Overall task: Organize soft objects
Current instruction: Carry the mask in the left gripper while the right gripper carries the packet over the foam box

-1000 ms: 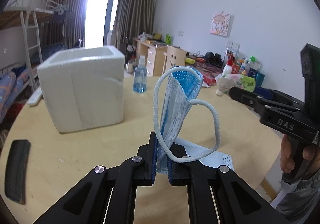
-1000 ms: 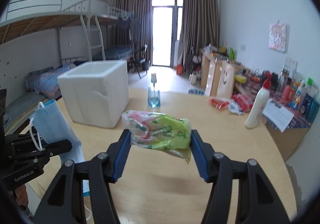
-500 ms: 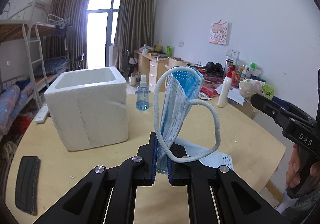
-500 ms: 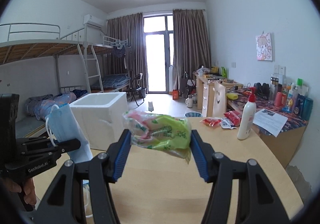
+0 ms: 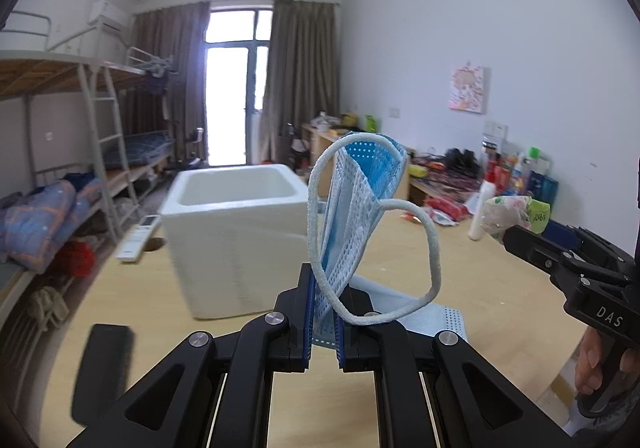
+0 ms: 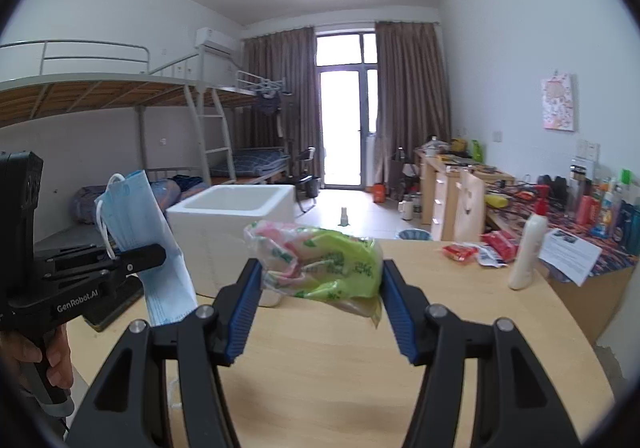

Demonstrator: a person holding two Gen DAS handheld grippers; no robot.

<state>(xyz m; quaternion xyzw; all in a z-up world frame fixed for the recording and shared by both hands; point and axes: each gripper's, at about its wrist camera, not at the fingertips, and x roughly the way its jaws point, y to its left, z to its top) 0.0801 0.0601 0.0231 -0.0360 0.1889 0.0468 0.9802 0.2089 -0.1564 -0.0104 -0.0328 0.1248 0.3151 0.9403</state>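
Observation:
My left gripper (image 5: 323, 318) is shut on a blue face mask (image 5: 356, 204) and holds it upright above the round wooden table (image 5: 492, 280); the mask also shows in the right wrist view (image 6: 138, 216). Its white ear loop (image 5: 430, 260) hangs to the right. My right gripper (image 6: 320, 300) is shut on a green and pink tissue pack (image 6: 320, 264), seen in the left wrist view (image 5: 514, 214) at the right. An open white foam box (image 5: 236, 232) stands on the table ahead, also in the right wrist view (image 6: 236, 224).
A black remote (image 5: 102, 368) lies at the table's left front. A white remote (image 5: 138, 238) lies behind the box. A white lotion bottle (image 6: 528, 252), red packets (image 6: 480, 248) and a paper (image 6: 570, 256) sit at the table's right. Another mask (image 5: 432, 322) lies under my left gripper.
Both grippers have risen and tilted up with their loads. The foam box now shows its open top and sits lower in both views.

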